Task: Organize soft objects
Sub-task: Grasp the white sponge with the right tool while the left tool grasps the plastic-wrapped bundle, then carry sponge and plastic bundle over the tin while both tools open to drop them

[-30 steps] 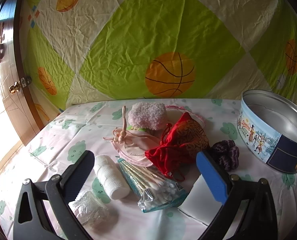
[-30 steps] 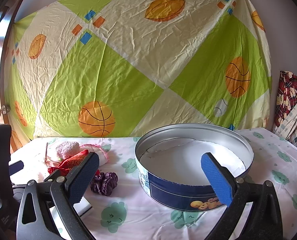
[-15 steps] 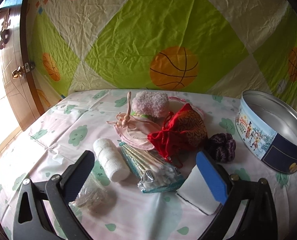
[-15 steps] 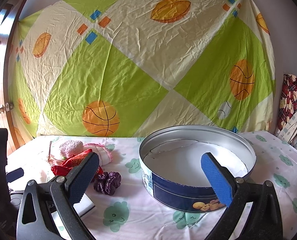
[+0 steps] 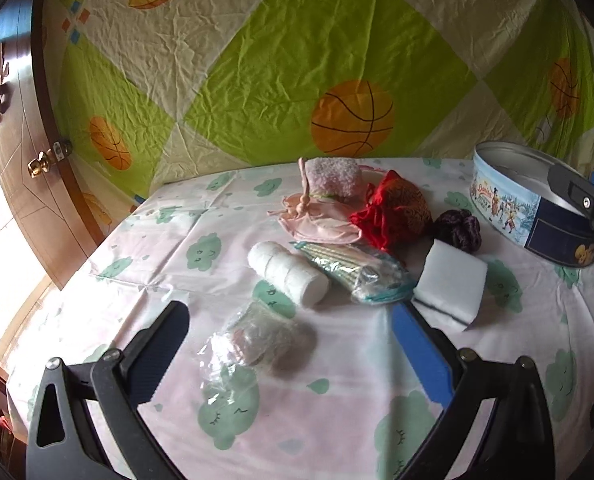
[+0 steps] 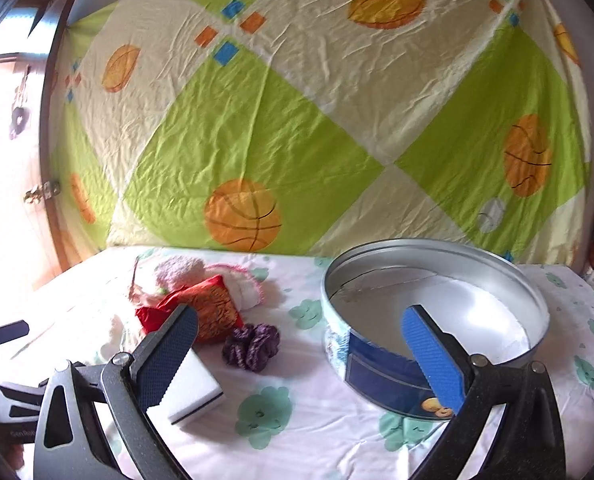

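Two hand-held grippers, left [image 5: 289, 344] and right [image 6: 297, 356], hang released; the light, springy sponge [image 5: 451, 282] likely takes a mid-side pinch.

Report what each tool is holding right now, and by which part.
Nothing is held. The left tool is open above the clear plastic bag; the right tool is open, with nothing between its fingers.

Shiny metal tin [image 6: 437, 280] — fuzzy yarn scrunchie [image 6: 251, 346] — crinkled cloth tablecloth [image 5: 177, 248].
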Motion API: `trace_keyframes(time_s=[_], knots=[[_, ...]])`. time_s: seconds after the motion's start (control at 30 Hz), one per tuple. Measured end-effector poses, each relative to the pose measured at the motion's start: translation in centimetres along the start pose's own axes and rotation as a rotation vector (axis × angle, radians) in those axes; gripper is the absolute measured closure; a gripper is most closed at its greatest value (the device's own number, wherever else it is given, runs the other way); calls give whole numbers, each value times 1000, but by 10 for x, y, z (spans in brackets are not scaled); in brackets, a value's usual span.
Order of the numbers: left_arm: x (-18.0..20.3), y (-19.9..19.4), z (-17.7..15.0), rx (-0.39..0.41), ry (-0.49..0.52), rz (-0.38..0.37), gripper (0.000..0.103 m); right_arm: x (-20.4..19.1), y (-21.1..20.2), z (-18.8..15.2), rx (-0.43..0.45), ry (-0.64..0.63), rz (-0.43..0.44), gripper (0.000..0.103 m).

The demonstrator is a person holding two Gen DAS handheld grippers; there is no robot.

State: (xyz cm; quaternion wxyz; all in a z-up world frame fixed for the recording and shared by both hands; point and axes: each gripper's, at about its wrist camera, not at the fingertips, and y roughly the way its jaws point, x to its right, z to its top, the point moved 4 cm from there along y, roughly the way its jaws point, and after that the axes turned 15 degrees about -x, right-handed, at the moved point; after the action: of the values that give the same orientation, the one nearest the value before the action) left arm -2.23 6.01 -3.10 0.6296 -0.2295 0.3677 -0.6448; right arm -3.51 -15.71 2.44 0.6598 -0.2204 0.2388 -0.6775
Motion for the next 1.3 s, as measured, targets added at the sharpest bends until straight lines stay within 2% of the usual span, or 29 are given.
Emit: trace_keyframes(time_s=[0.1,0.23,0.3,0.47,0.6,0.7,0.77,0.8,0.83,0.9,1.0,1.07,1.13,1.2,1.3], knots=[[-23,5,-10,-40,25,2,1,-20,13,-5,-81,-85,71,1],[-56,17,-17,-86,-20,-45,1,-46,32,-16,-195,-169,210,1],[-68,24,-17,-110,-47,-62,1,-60,41,-21,-244,-216,240,1],[-71,33,-16,-143,-2,-119,1,-87,57,-29,-328,-353,229,1],[-58,41,-12,-180,80,-143,1,-104,77,-31,-390,-472,168,1],[-50,47,-6,-204,110,-187,1,-108,93,-34,-435,-496,135,1],[-45,53,-2,-213,116,-199,2,-105,98,-37,-466,-490,144,15],[-43,57,0,-222,116,-192,6,-103,98,-37,-469,-481,163,37],[-41,61,1,-230,119,-186,11,-100,97,-37,-478,-468,180,39],[-36,73,3,-265,118,-192,14,-97,100,-37,-487,-446,210,39],[-38,82,4,-292,60,-243,19,-92,89,-39,-464,-427,254,40],[-40,82,4,-284,37,-241,26,-89,82,-38,-443,-426,261,40],[-37,78,2,-275,42,-244,41,-85,77,-33,-417,-402,267,40],[-33,72,0,-265,55,-249,51,-82,73,-29,-398,-377,276,40],[-31,68,-2,-258,64,-259,57,-79,72,-25,-373,-355,250,40]])
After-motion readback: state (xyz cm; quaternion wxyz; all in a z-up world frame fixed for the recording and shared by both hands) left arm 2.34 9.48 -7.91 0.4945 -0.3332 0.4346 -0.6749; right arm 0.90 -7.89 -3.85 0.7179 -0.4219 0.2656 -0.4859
